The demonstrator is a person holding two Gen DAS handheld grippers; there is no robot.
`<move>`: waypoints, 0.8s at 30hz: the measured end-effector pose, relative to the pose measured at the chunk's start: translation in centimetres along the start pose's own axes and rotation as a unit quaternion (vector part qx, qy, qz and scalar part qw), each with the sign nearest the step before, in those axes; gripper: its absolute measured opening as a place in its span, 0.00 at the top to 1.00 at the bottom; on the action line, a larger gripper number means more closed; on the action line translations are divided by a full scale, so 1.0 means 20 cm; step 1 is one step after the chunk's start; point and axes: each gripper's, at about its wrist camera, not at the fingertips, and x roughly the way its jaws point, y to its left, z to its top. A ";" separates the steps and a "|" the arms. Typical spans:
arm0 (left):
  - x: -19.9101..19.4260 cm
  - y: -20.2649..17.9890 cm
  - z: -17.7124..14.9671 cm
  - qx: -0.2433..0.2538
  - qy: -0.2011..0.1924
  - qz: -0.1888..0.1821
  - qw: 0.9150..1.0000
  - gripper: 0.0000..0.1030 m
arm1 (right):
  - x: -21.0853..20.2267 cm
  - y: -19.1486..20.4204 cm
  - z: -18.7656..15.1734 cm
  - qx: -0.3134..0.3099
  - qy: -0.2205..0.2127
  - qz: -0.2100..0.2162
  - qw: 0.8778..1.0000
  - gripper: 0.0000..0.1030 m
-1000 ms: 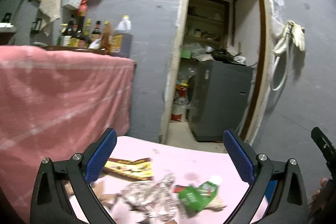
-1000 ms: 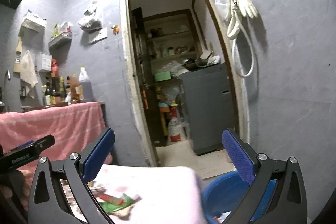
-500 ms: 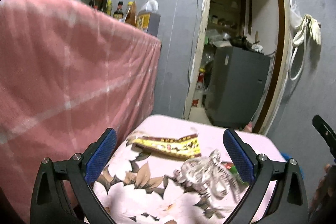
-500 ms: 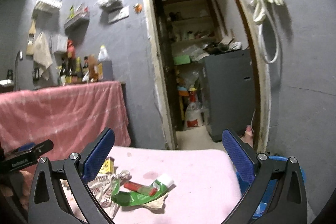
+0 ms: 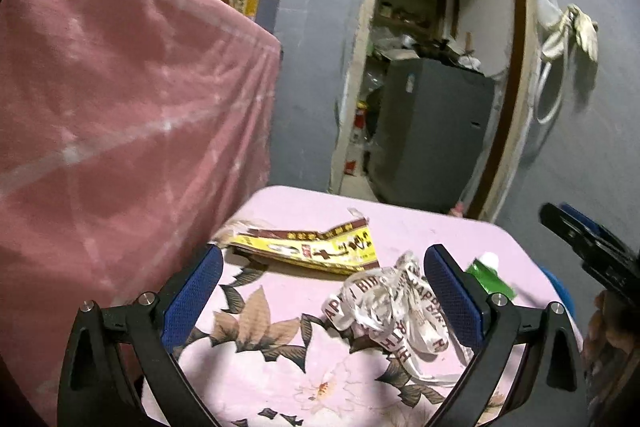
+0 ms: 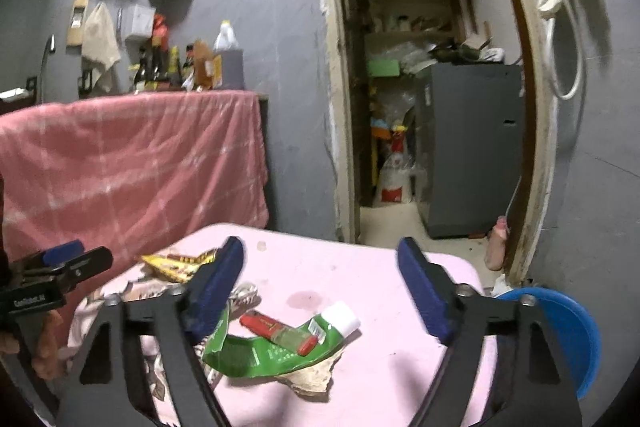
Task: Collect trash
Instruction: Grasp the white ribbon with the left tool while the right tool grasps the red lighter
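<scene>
On the pink floral tabletop, trash sits in a loose clump toward the right half. Right gripper (image 6: 320, 291) has its jaws wide apart, nothing in them, hovering right over the green tube (image 6: 280, 349), which lies flat with a small red tube (image 6: 280, 333) on top. The green tube's long axis runs roughly side to side across the gap between the jaws, white cap toward the right edge, so closing as is would probably pinch it end to end; I'd guess a wrist turn is needed to close across the width.

Left gripper (image 5: 324, 291) is spread open too and empty, with the ribbon (image 5: 388, 303) bunched up against its right finger and the yellow wrapper (image 5: 312, 247) farther on, toward the far edge. So the right hand is nearer the tube, the left nearer the ribbon. A blue bin (image 6: 568, 327) sits just off the right edge, likely the drop spot.
</scene>
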 end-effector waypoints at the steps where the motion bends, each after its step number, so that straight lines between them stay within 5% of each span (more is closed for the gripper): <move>1: 0.01 -0.01 -0.01 0.006 0.004 -0.004 1.000 0.06 | 0.02 0.01 -0.01 -0.005 0.010 0.005 1.000 0.38; 3: 0.04 -0.02 -0.03 0.017 0.017 -0.013 1.000 0.13 | 0.06 0.02 -0.02 -0.018 0.028 0.011 0.999 0.51; 9: 0.15 -0.04 -0.02 0.022 0.067 -0.050 0.996 0.32 | 0.21 0.06 -0.08 -0.045 0.106 0.037 0.993 0.67; 21: 0.31 -0.09 -0.04 0.034 0.157 -0.088 0.983 0.60 | 0.41 0.05 -0.13 -0.023 0.225 0.073 0.971 0.70; 24: 0.34 -0.09 -0.05 0.033 0.177 -0.088 0.980 0.74 | 0.43 0.04 -0.14 -0.019 0.240 0.080 0.967 0.70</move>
